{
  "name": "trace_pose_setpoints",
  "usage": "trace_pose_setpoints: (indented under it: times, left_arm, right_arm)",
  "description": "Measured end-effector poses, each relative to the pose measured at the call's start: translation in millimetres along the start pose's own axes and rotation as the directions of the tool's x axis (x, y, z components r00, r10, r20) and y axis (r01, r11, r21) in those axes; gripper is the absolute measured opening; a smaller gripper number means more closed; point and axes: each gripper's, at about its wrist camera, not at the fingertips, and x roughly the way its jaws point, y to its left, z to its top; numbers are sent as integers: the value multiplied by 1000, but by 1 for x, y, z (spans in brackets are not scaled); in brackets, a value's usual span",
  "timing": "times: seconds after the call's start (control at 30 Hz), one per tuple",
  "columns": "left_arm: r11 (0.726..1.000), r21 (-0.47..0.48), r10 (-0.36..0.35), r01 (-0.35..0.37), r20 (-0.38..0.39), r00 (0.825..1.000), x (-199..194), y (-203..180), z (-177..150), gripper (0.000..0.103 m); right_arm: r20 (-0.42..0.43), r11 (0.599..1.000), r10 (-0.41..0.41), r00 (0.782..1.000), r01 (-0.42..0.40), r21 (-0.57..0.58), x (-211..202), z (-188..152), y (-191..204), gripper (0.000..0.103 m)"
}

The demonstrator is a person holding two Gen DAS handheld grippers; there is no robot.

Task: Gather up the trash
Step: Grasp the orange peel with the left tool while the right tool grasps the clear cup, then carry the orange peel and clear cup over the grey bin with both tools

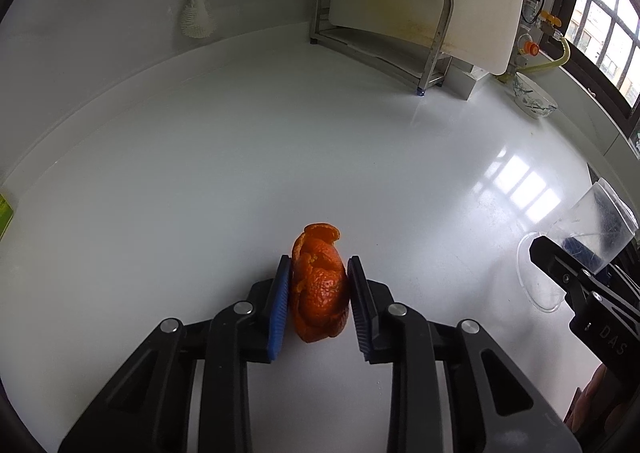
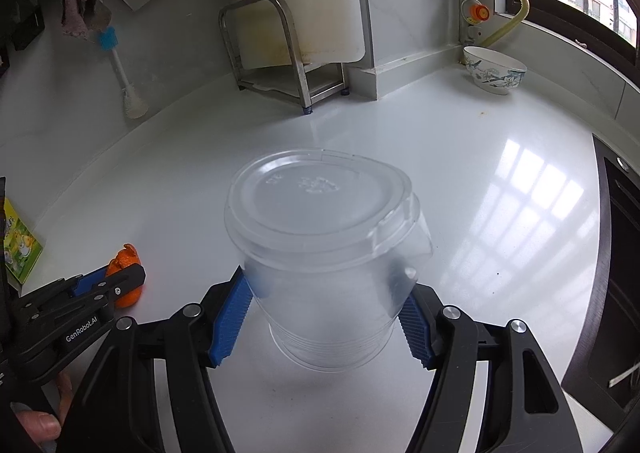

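The task looks to be in its middle: both pieces of trash are gripped, but no bin is visible, so the dropping remains. The left claw [image 1: 318,301] is closed narrow on the orange peel [image 1: 319,289] just above the table [image 1: 240,157], while the right claw [image 2: 324,317] holds the clear plastic cup [image 2: 326,253] by its sides.

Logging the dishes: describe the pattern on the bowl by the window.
White bowl with a blue-green floral print, clearest in the right wrist view.

Black linkages, ribbed blue fingers [image 1: 280,305]
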Motion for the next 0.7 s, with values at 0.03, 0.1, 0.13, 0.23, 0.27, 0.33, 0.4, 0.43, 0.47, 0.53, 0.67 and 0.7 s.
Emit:
trace_pose_setpoints:
  times: [0.03, 0.1, 0.13, 0.23, 0.27, 0.33, 0.4, 0.43, 0.47, 0.53, 0.67, 0.7]
  left_arm:
    - [1000, 3, 0, 0, 3, 1000, -5, -1, -2, 28]
    - [1000, 9, -4, 4, 12, 1000, -16, -3, -5, 28]
    - [1000, 14, -4, 4, 19, 1000, -22, -4, -6, 28]
    - [999, 32, -7, 5, 37, 999, -43, -12, -12, 28]
    - [999, 38, -7, 5, 42, 999, -51, -15, -14, 28]
    - [999, 47, -10, 8, 49, 999, -65, -21, -20, 28]
    - [998, 54, -16, 13, 56, 998, -77, -27, -25, 28]
    - [998, 57, -22, 19, 59, 998, -83, -31, -29, 28]
    - [998, 62, -28, 24, 62, 998, -89, -36, -32, 28]
    - [996, 76, -41, 36, 67, 997, -99, -47, -39, 28]
    - [992, 108, -78, 72, 58, 995, -115, -74, -57, 28]
    - [990, 117, -86, 79, 52, 995, -118, -81, -61, 28]
  right_arm:
    - [1, 1000, 3, 1000, -3, 3, -5, -2, 0, 65]
    - [6, 1000, 5, 1000, -5, 3, -15, -7, 2, 65]
    - [8, 1000, 8, 1000, -8, 3, -21, -9, 2, 65]
    - [15, 1000, 19, 1000, -19, 11, -40, -17, 2, 65]
    - [18, 1000, 21, 1000, -21, 12, -46, -20, 1, 65]
    - [22, 1000, 24, 999, -24, 15, -60, -26, 0, 65]
    - [26, 1000, 28, 999, -28, 14, -76, -33, -3, 65]
    - [28, 999, 29, 999, -29, 13, -83, -36, -5, 65]
    - [27, 999, 30, 999, -31, 14, -91, -40, -7, 65]
    - [27, 1000, 27, 999, -28, 14, -106, -48, -13, 65]
    - [28, 1000, 15, 999, -15, 25, -137, -66, -33, 65]
    - [27, 1000, 9, 1000, -10, 28, -145, -71, -39, 65]
